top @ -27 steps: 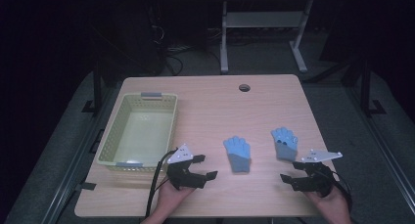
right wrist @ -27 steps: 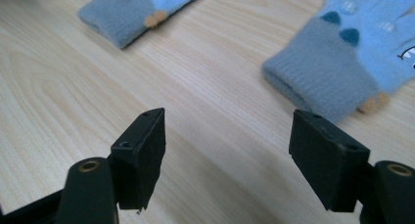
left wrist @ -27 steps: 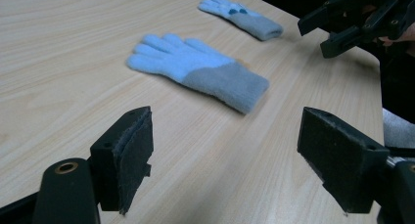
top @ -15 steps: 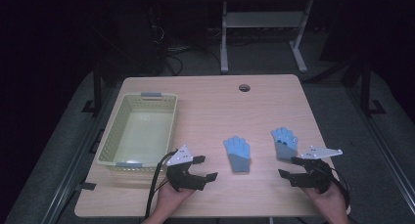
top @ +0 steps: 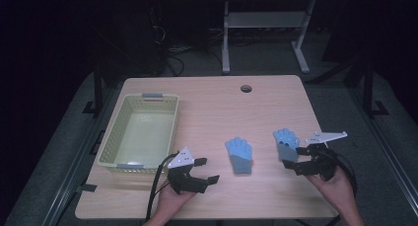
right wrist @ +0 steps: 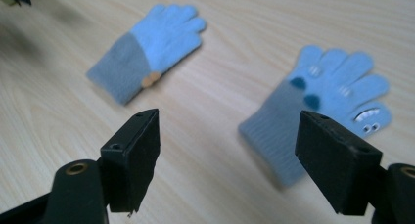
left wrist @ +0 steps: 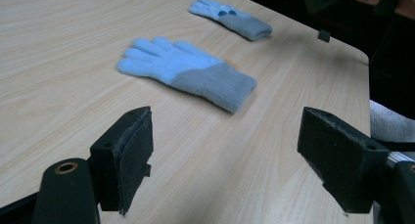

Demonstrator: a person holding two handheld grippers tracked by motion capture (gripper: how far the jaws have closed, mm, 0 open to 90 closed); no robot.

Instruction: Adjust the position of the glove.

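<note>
Two light-blue gloves with grey cuffs lie flat on the wooden table. The plain glove (top: 239,154) (left wrist: 188,72) (right wrist: 147,48) lies near the table's middle front. The glove with dark spots and a face print (top: 285,142) (left wrist: 230,17) (right wrist: 323,92) lies to its right. My left gripper (top: 207,170) (left wrist: 225,150) is open, a short way left of the plain glove's cuff and facing it. My right gripper (top: 295,163) (right wrist: 230,150) is open, with its jaws just off the printed glove's grey cuff and not touching it.
A pale yellow-green mesh basket (top: 109,147), with nothing in it, stands at the table's left. A round cable hole (top: 246,88) sits near the far edge. A metal stand (top: 261,18) is on the floor beyond. The front edge lies close under both hands.
My right gripper has edged forward and left, closer to the printed glove's cuff. The left gripper and both gloves have stayed put.
</note>
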